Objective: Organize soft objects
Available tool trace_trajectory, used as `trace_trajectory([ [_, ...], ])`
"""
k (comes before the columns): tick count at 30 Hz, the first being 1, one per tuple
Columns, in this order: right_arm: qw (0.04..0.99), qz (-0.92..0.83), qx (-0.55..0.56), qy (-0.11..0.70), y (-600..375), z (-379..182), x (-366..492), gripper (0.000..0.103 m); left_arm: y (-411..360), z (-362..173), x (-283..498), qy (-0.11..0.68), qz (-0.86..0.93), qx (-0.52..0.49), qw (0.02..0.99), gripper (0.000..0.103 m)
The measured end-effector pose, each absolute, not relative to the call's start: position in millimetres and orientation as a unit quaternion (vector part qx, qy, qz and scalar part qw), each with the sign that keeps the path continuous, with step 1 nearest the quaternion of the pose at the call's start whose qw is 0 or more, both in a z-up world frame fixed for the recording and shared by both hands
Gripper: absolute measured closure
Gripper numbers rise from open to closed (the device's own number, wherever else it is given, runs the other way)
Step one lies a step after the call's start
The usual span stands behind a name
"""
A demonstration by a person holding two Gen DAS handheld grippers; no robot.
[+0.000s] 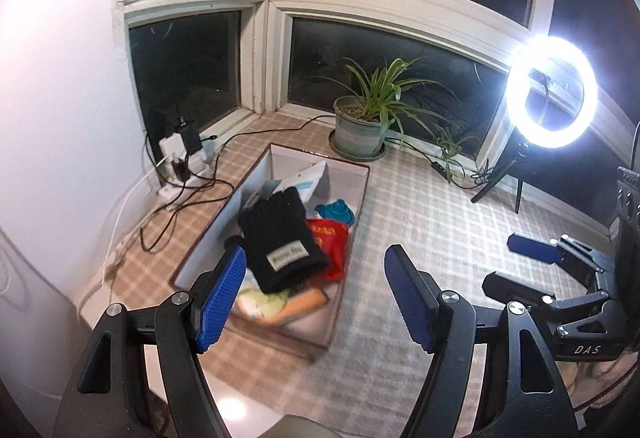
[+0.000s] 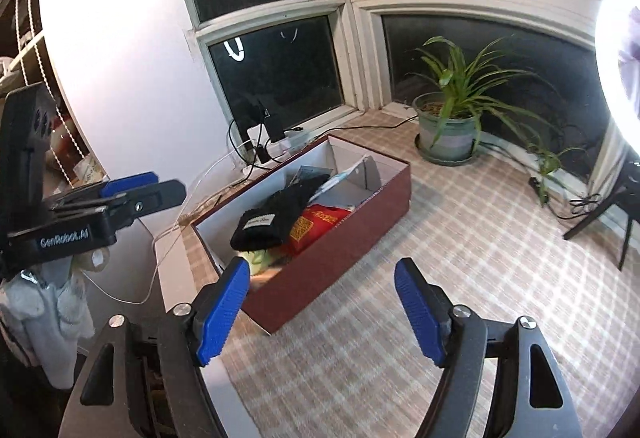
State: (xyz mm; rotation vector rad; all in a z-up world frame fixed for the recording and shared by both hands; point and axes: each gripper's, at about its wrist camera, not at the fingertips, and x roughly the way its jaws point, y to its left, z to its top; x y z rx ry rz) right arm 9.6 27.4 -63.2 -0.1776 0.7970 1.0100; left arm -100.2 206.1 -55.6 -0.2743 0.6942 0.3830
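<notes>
A black knitted glove [image 1: 282,238] with a sewn label is seen draped over a glossy red packet [image 1: 334,248] inside the maroon cardboard box [image 1: 352,246], at twelve o'clock from the left gripper [image 1: 314,300]. Lower contents are hidden. Both the left gripper and the right gripper [image 2: 322,308] are held wide open, with nothing gripped.

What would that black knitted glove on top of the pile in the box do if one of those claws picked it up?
The black knitted glove would probably sag and droop, since it already drapes over the items beneath it in the box. It looks light for its size. Its ribbed knit likely grips well against the left gripper's textured blue pads, so slipping seems unlikely.
</notes>
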Motion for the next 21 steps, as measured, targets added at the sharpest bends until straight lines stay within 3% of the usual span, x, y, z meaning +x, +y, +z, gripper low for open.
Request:
trace_trajectory([
  [9,0.808,0.470,-0.084,0.344,-12,-49,-19,0.021,155,-54,-127,0.331,0.200,-0.133,0.912,0.030],
  [12,0.807,0.474,-0.083,0.341,-23,-47,-27,0.017,143,-54,-134,0.329,0.204,-0.141,0.911,0.021],
  [21,0.809,0.467,-0.071,0.349,-47,-50,-34,0.015,118,-58,-150,0.328,0.211,-0.149,0.909,0.021],
])
